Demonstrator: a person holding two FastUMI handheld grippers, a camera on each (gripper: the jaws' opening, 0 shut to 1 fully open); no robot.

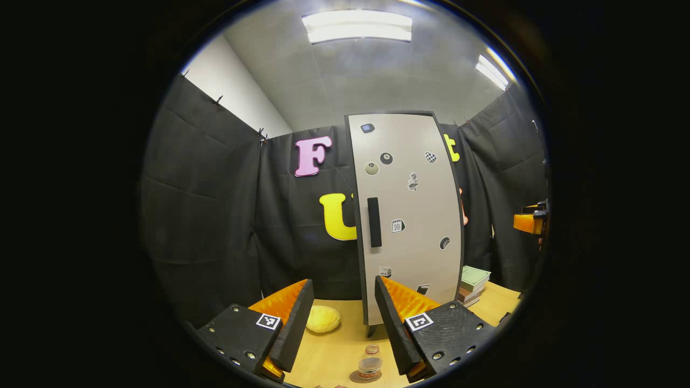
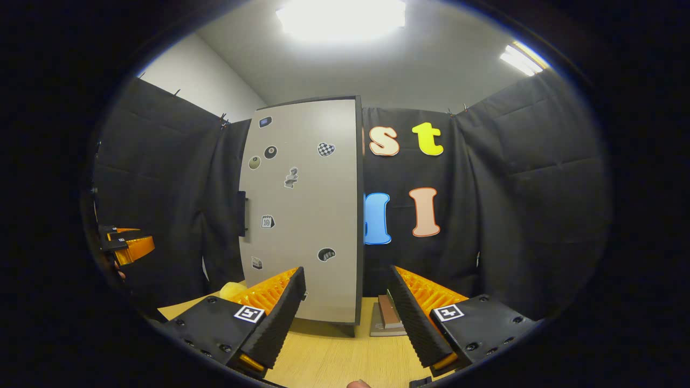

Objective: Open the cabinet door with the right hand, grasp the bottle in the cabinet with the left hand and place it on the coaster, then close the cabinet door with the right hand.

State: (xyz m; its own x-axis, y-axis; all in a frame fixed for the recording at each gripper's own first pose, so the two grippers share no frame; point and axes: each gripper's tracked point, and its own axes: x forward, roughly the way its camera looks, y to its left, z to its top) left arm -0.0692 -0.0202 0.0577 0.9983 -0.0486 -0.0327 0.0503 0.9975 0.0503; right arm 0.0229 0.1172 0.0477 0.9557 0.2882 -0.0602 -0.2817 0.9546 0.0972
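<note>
Left gripper view: left tongs [image 1: 345,323] spread wide, empty, above the counter [image 1: 334,355]; bottle [image 1: 370,364] stands on the coaster [image 1: 356,377] just below and between the tips, cabinet door [image 1: 409,215] shut ahead, yellow sponge-like lump [image 1: 323,319] beside the left finger. Right gripper view: right tongs [image 2: 347,318] also wide and empty, facing the cabinet door's right edge; stacked books [image 2: 389,318] lie between the fingers, farther off.

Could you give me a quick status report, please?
Left gripper and right gripper open, empty. Grey cabinet door shut. Small clear bottle standing on round brown coaster. Nothing in the way.
</note>
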